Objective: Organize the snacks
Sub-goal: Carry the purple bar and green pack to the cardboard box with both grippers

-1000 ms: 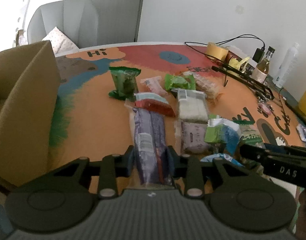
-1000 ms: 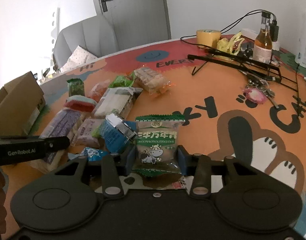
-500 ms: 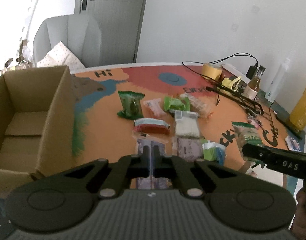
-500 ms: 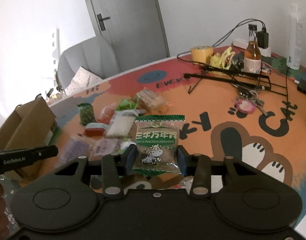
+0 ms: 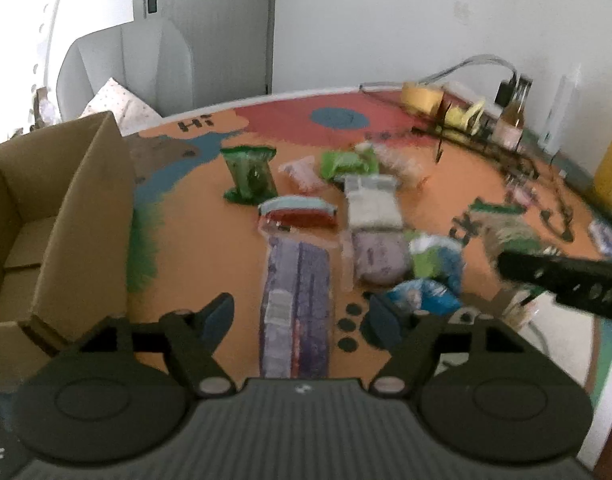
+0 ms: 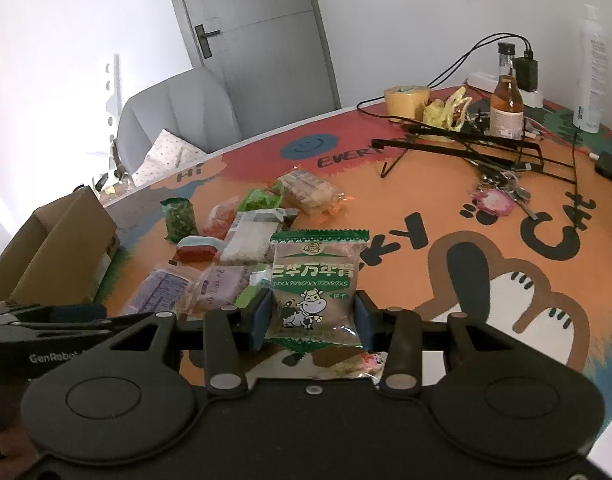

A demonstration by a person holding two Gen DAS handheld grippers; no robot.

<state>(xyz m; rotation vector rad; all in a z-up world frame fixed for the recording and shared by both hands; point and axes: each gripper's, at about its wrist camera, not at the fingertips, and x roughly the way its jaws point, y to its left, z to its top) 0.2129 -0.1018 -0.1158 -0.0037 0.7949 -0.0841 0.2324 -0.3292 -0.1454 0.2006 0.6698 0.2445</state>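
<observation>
Green-edged and brown in the middle, the cow-print snack packet (image 6: 316, 284) stands upright between the jaws of the right gripper (image 6: 314, 322), its pads pressed on both lower sides; its long axis runs up and down, sawtooth top edge uppermost and printed face toward the camera, held above the near part of the surface (image 6: 426, 200). The left gripper (image 5: 301, 316) has its jaws opening, and they stand wide and press on nothing; between them and below lies the long purple packet (image 5: 295, 300), flat on the surface, its long axis running away from the near edge toward the far edge. Beyond it the other snacks cluster mid-surface: a red and pale-blue packet (image 5: 297, 216), a white packet (image 5: 372, 204), a dark green pouch (image 5: 249, 174) and a bright green packet (image 5: 346, 162). An open cardboard box (image 5: 53, 216) stands at the left edge. The surface is covered with an orange, red and blue cartoon print with black lettering. Toward the far right edge sit a roll of yellow tape (image 6: 406, 98), a brown bottle (image 6: 506, 100), a black wire rack (image 6: 466, 146) and cables. Behind are a grey chair (image 6: 177, 112), a grey door (image 6: 257, 28) and white walls.
</observation>
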